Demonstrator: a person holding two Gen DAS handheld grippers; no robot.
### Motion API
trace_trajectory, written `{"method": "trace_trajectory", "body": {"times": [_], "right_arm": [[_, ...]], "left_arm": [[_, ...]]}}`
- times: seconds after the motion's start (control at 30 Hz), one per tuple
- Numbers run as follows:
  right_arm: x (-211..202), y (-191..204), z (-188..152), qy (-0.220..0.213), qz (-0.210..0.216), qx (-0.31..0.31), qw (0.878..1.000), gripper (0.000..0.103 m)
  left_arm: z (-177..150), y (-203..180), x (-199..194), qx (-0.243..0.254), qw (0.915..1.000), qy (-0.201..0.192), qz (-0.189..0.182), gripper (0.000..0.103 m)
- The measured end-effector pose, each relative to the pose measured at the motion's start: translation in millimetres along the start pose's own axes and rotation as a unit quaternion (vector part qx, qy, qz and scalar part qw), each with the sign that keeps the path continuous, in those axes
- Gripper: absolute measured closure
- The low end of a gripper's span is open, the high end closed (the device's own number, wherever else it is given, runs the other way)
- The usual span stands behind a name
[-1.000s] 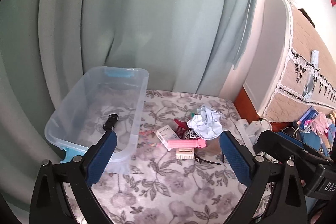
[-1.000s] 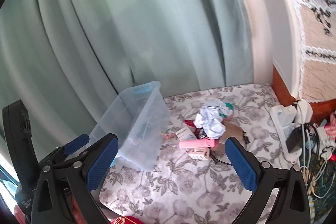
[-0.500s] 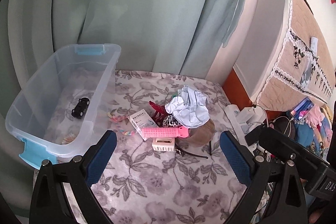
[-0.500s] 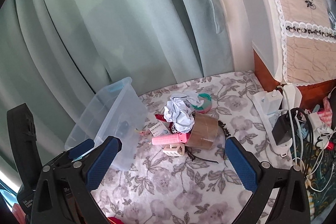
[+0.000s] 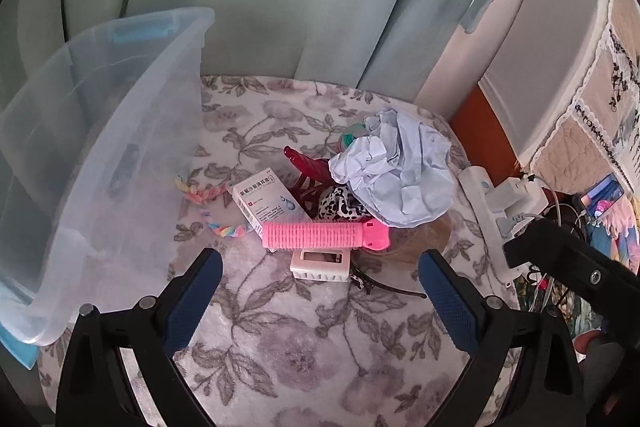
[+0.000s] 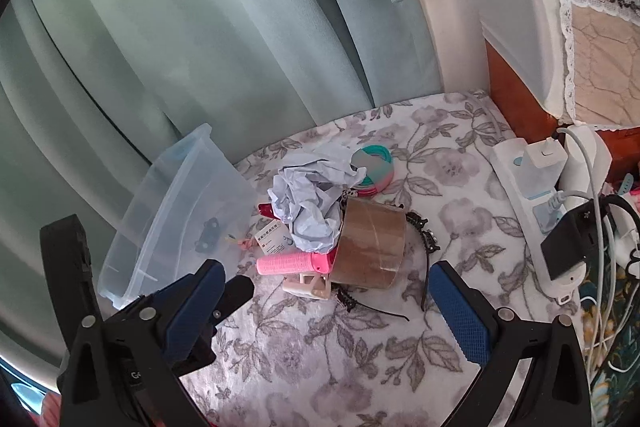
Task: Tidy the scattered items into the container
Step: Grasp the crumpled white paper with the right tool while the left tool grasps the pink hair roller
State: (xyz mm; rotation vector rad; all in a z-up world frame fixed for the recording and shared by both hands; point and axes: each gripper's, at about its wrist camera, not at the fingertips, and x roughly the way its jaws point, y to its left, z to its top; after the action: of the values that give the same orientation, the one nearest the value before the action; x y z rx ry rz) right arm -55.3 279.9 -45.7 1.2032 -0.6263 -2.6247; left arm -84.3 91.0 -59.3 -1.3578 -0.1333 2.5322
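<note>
Both the left gripper (image 5: 320, 277) and right gripper (image 6: 326, 287) hang spread and empty; crumpled paper (image 5: 396, 173) hides most of the tape roll (image 6: 370, 247).

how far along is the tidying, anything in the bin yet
Barely started. Done: one small dark item shows through the clear bin. In hand: nothing; left tongs and right tongs are open, facing the pile. Left: pink roller, medicine box, crumpled paper, tape roll, clips.

Both grippers have moved in on the pile: the pink roller (image 5: 324, 235) (and its neighbours) now looms larger
</note>
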Motion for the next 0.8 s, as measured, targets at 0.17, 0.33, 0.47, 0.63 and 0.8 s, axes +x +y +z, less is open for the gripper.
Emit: {"method": "trace_trajectory", "body": {"times": [0.17, 0.33, 0.47, 0.63, 0.8], "right_arm": [[21.4, 1.3, 14.1, 0.002, 0.007, -0.006, 1.0, 0.006], [48.0, 10.9, 25.2, 0.013, 0.026, -0.021, 0.999, 0.015], [68.5, 13.4, 28.0, 0.029, 0.029, -0.021, 0.999, 0.028], [81.1, 9.8, 28.5, 0.03, 0.026, -0.016, 0.999, 0.067], [80.6, 2.1, 29.5, 0.017, 0.03, -0.003, 0.999, 0.072]], "left_arm": [[3.4, 2.5, 23.6, -0.004, 0.9999, 0.013, 0.002, 0.005], [5.0, 8.6, 45.0, -0.018, 0.9993, 0.031, -0.008, 0.005], [6.6, 14.7, 57.1, -0.027, 0.9985, 0.043, -0.02, 0.005], [6.8, 17.7, 69.9, -0.024, 0.9976, 0.056, -0.031, 0.005], [7.3, 14.2, 81.7, -0.022, 0.9965, 0.069, -0.04, 0.005]]}}
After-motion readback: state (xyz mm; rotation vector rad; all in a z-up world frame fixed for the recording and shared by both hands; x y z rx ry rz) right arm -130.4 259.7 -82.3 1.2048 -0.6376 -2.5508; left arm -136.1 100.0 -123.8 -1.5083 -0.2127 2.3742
